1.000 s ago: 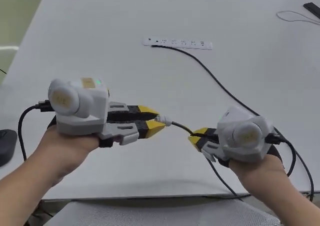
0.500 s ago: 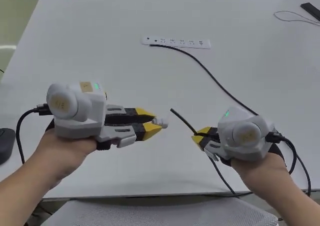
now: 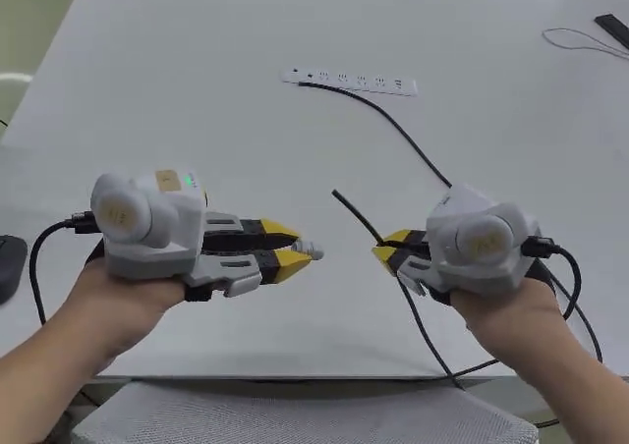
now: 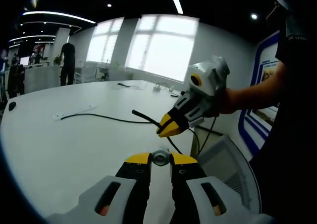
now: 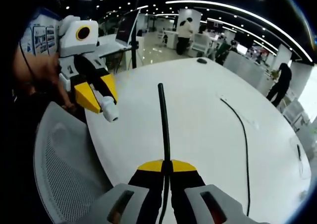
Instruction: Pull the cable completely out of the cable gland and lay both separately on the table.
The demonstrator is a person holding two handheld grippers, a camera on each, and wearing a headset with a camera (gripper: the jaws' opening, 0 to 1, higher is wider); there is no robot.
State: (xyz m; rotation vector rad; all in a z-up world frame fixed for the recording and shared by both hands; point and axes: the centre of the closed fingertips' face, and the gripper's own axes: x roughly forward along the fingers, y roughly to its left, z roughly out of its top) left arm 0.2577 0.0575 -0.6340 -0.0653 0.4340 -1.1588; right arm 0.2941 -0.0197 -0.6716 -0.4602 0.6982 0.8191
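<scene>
My left gripper [image 3: 298,251] hovers over the white table [image 3: 197,90] near its front edge, shut on a small white cable gland [image 3: 309,251]; the gland [image 4: 160,156] sits pinched between the yellow jaw tips. My right gripper [image 3: 383,254] is shut on a black cable [image 3: 356,218] whose free end sticks up and left, apart from the gland. Along my right jaws the cable [image 5: 162,120] stands straight out. The left gripper [image 5: 96,97] with the gland [image 5: 110,111] appears to its left, with a clear gap between the two.
A white power strip [image 3: 349,81] lies farther back, its black cord [image 3: 413,149] running toward the right gripper. A thin white wire [image 3: 580,36] lies at the far right. A grey mesh chair [image 3: 295,419] is below the table's front edge.
The cable has come out of the gland. The two grippers have drawn apart, the gland staying in the left one and the cable in the right one.
</scene>
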